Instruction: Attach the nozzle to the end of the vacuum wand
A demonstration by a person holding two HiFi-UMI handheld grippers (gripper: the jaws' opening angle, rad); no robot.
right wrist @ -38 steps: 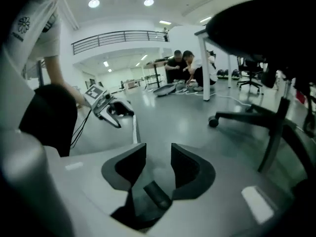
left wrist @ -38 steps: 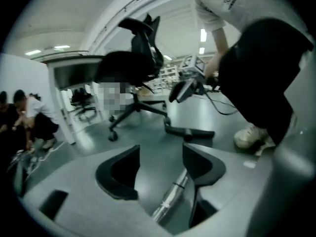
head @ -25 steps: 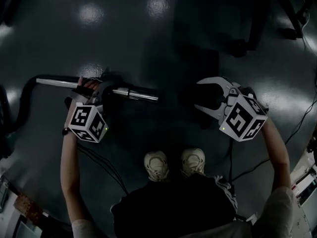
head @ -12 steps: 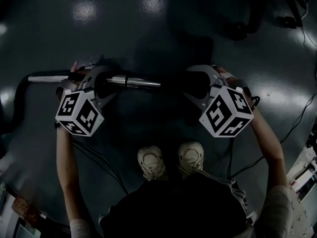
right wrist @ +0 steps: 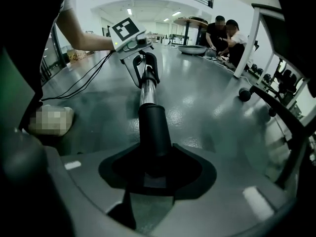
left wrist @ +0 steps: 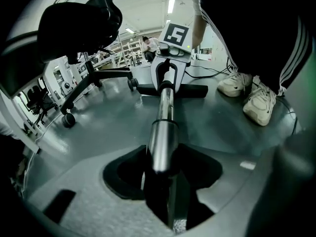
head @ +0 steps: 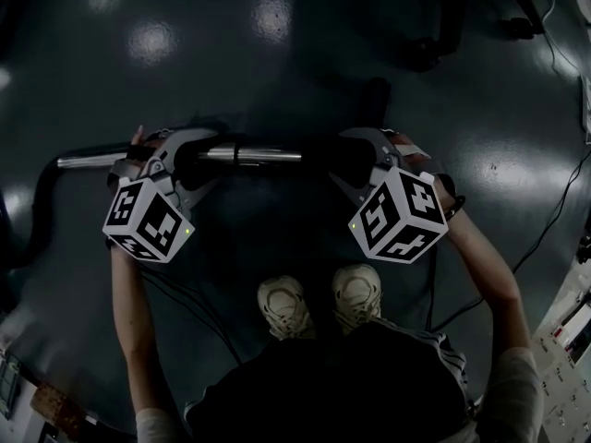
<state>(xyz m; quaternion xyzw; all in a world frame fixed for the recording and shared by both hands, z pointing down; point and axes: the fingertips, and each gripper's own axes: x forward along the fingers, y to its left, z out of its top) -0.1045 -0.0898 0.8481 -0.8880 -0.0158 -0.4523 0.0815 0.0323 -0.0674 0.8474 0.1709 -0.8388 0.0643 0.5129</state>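
Note:
My left gripper (head: 189, 160) is shut on the silver vacuum wand (head: 254, 155), which runs level from left to right. Its free end points at my right gripper (head: 349, 158). In the left gripper view the wand (left wrist: 160, 127) leaves my jaws towards the flat black nozzle (left wrist: 173, 90) on the floor. In the right gripper view the nozzle's black neck (right wrist: 153, 127) sits between the jaws of my right gripper (right wrist: 155, 169), which close on it. The neck lines up with the wand (right wrist: 147, 90) just beyond. The nozzle is nearly lost in the dark in the head view.
The wand's black hose (head: 28, 220) curves off at the left. The person's shoes (head: 291, 307) stand just behind both grippers. Cables (head: 545, 229) cross the floor at the right. An office chair on castors (left wrist: 94, 78) is near, and people sit at a table (right wrist: 222, 33) far off.
My left gripper closed on the wand and raised it a little. My right gripper moved left and down over the nozzle's neck, so the two grippers now stand closer together.

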